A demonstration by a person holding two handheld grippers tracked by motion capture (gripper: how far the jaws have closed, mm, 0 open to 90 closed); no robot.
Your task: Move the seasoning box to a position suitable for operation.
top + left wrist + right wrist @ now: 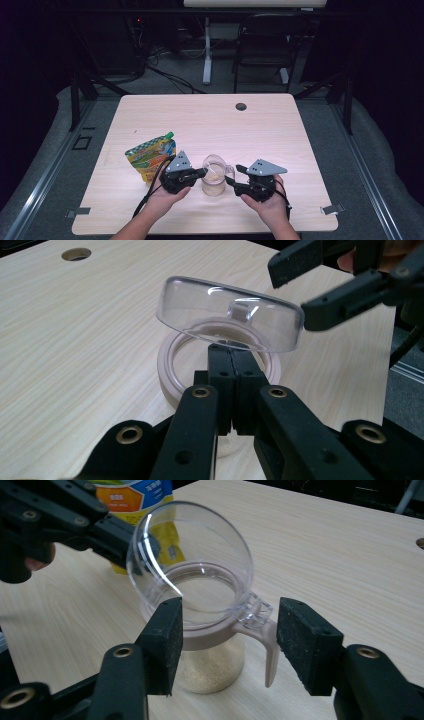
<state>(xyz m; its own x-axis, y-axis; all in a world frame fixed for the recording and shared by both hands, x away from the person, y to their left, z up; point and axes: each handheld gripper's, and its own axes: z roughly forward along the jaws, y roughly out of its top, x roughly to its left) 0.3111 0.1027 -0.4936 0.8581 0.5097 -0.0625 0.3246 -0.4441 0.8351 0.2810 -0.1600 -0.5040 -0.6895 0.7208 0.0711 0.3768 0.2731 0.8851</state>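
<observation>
Jar: clear canister (214,181) with pale grains, at the worktop's (260,130) near middle, between both grippers.
Lid: hinged clear dome (229,312), tilted open.
Left gripper (231,360): jaws together, clamped on the lid's edge.
Right gripper (227,640): jaws apart, flanking the beige handle (265,645).
Pouch: colourful spouted pouch (150,157), at 10 o'clock from the jar.

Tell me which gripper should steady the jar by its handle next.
Right. The right gripper is open with its jaws either side of the handle, while the left gripper is shut on the hinged clear lid.
</observation>
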